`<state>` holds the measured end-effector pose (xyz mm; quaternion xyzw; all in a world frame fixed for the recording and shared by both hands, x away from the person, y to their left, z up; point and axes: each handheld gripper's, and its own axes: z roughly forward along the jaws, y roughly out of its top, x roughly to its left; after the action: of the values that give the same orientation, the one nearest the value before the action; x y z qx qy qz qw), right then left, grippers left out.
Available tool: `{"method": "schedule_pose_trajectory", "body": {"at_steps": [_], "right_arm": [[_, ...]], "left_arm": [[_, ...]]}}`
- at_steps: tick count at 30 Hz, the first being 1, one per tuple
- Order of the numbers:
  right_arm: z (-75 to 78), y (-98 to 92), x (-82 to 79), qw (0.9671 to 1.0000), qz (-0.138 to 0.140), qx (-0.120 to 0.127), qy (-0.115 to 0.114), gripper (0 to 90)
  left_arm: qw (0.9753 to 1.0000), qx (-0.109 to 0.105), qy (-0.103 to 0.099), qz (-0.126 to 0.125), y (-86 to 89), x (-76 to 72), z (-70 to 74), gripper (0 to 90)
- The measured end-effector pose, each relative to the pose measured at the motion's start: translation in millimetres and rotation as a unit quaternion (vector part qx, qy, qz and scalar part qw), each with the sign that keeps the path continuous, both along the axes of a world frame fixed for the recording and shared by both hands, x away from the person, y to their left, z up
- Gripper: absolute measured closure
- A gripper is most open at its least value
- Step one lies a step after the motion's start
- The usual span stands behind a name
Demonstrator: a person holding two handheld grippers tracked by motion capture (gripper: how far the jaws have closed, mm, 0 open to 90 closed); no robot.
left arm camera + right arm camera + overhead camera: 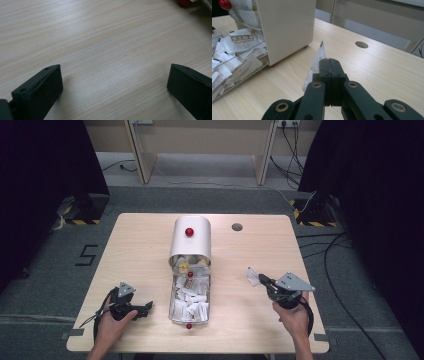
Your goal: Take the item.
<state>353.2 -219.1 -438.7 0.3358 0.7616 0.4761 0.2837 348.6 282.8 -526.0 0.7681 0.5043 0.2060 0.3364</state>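
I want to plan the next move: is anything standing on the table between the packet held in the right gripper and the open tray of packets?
Nothing visible does. The right gripper holds the packet above bare table, right of the open tray.

One table (250,245), with one round hole (237,226) near its far edge. One cream container (190,238) with rounded top. One clear tray (174,312), open in front of it. Three red knobs: one (189,231) on top of the container, one (190,274) at the far end of the tray, one (189,325) at its near end. Many white packets (190,302) in the tray, too many and too overlapped to count. One single packet (316,65) apart from the pile. Two claws: left claw (148,306), right claw (260,280). Two hands.
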Motion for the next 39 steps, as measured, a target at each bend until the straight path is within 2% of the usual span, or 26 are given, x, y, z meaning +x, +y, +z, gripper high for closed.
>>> {"method": "schedule_pose_trajectory", "body": {"at_steps": [15,39], "right_arm": [[-19.5,-14.3,11.0,0.9991,-0.030,-0.016,0.024,90.0],[-41.3,-16.5,21.3,0.9972,-0.043,-0.032,0.052,90.0]], "left_arm": [[1.0000,0.000,0.000,0.000,0.0,0.0,0.0,0.0],[1.0000,0.000,0.000,0.000,0.0,0.0,0.0,0.0]]}}
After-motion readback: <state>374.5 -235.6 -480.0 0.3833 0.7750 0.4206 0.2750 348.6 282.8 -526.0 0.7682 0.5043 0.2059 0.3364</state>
